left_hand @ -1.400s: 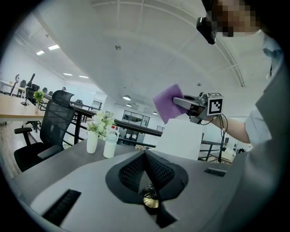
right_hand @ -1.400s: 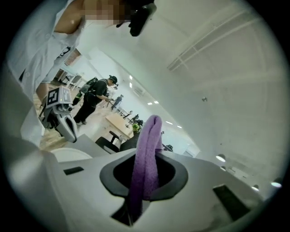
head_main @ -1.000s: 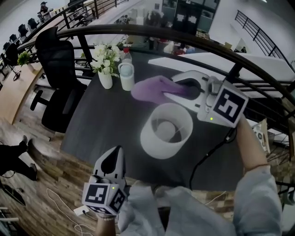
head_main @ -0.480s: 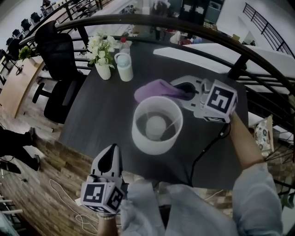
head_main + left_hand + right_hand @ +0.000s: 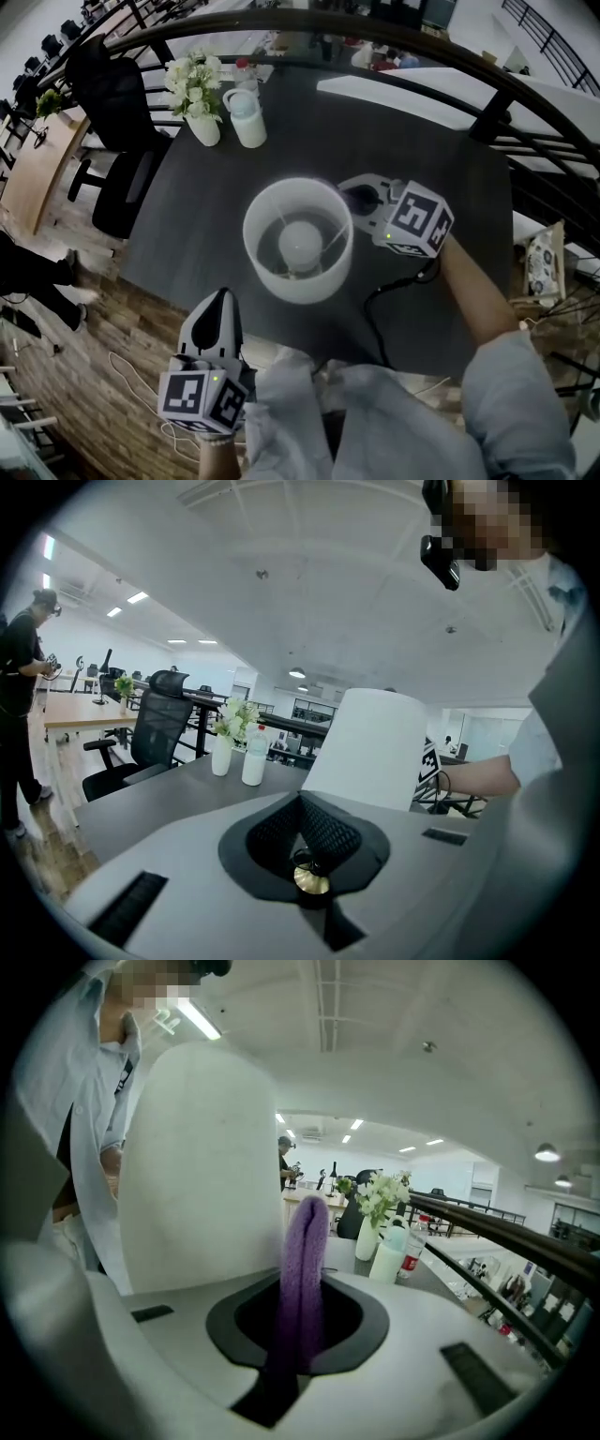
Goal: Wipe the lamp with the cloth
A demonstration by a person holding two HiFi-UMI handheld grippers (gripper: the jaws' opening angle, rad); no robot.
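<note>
The right gripper (image 5: 361, 195) is clenched on the purple cloth (image 5: 302, 1260), which sticks up between its jaws, just beside the white shade of the lamp (image 5: 298, 240). From the head view, that shade blocks the cloth from sight.

The lamp stands mid-way across the dark table (image 5: 441, 141), with its bulb showing inside the shade. The left gripper (image 5: 221, 305) hangs at the table's near edge, jaws pressed together on nothing, apart from the lamp.

At the far corner there's a vase of white flowers (image 5: 197, 108), with a white jug (image 5: 247, 120) just beside it and a bottle (image 5: 244, 73) behind. A black office chair (image 5: 108, 103) sits left of the table, and a dark railing (image 5: 525, 98) curves round the far side. A black cable (image 5: 367, 314) trails from the right gripper.
</note>
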